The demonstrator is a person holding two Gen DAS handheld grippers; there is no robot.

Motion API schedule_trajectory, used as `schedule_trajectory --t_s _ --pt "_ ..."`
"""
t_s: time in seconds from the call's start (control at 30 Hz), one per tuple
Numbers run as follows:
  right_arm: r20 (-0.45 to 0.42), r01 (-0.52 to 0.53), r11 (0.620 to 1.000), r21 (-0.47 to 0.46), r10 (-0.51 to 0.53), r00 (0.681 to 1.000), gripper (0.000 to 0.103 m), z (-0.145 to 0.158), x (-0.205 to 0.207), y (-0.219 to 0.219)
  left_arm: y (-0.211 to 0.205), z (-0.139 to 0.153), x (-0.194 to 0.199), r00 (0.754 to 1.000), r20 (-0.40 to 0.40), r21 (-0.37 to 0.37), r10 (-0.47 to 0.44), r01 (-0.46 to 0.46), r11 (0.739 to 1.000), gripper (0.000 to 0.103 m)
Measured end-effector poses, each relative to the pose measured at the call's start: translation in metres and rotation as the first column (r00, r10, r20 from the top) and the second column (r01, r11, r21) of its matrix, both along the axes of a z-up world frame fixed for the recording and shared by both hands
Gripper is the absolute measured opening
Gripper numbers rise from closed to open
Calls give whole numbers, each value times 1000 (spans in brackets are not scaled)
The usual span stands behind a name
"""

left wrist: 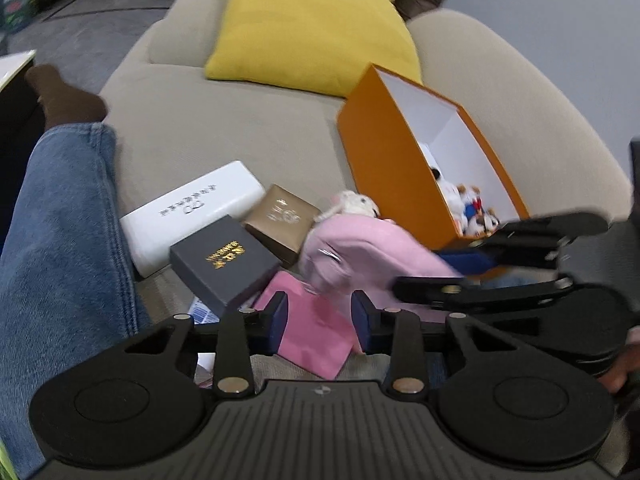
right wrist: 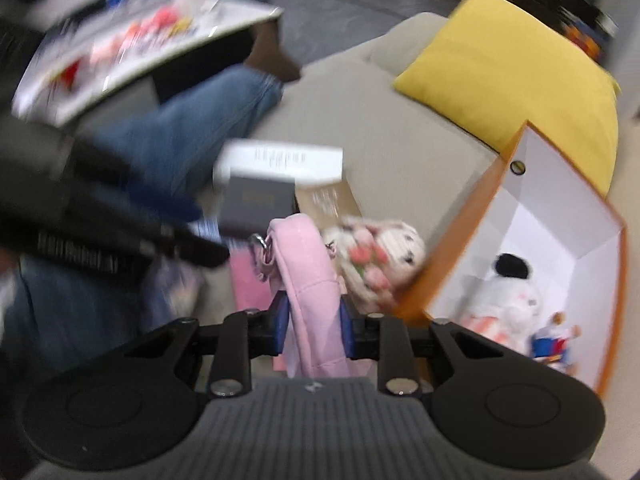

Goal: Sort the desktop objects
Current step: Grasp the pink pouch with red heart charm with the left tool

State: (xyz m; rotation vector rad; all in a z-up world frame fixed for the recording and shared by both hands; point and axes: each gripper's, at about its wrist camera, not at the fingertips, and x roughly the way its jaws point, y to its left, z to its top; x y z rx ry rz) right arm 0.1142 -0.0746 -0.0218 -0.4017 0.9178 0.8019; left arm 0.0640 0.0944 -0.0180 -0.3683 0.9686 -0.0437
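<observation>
— Fingers of the right gripper (right wrist: 313,326) pinch the pink plush garment (right wrist: 310,292), is that how you read it?

— Yes. Both blue pads press its sides in the right wrist view, and the cloth runs lengthwise straight out between them, away from the camera. A small floral plush toy (right wrist: 374,258) sits at its far right end; whether it is attached, I cannot tell.

— Take it from the biggest thing down.

— Beige sofa (left wrist: 224,132), with a yellow cushion (left wrist: 308,24) at the far end. Next, the orange box (left wrist: 384,160), open, plush toys already inside, just right of the held garment. Left of it lie a white box (left wrist: 192,212), a dark grey box (left wrist: 224,260) and a gold box (left wrist: 280,218), touching one another.

— And the left gripper (left wrist: 319,322)?

— Its fingers are spread with nothing between them, hovering over a pink paper bag (left wrist: 316,332).

— So the move turns on what?

— The box mouth lies to the right of the right fingers, close by. I judge a short carry rightward over the orange wall would do; the right hand is nearer.
</observation>
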Motion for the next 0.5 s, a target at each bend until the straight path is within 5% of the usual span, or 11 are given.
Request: schedule_trajectory --t_s 0.2,0.4,0.5 --pt "-20 82 996 35 -81 997 29 -29 3 39 19 -17 4 995 -50 -44 90 -92 995 35" --pt "-89 99 991 93 -91 992 54 -37 9 31 22 -25 11 993 -66 -98 101 -108 989 35" --pt "-149 140 982 123 -121 981 59 -37 13 19 20 -29 14 993 -73 -120 98 -106 987 35"
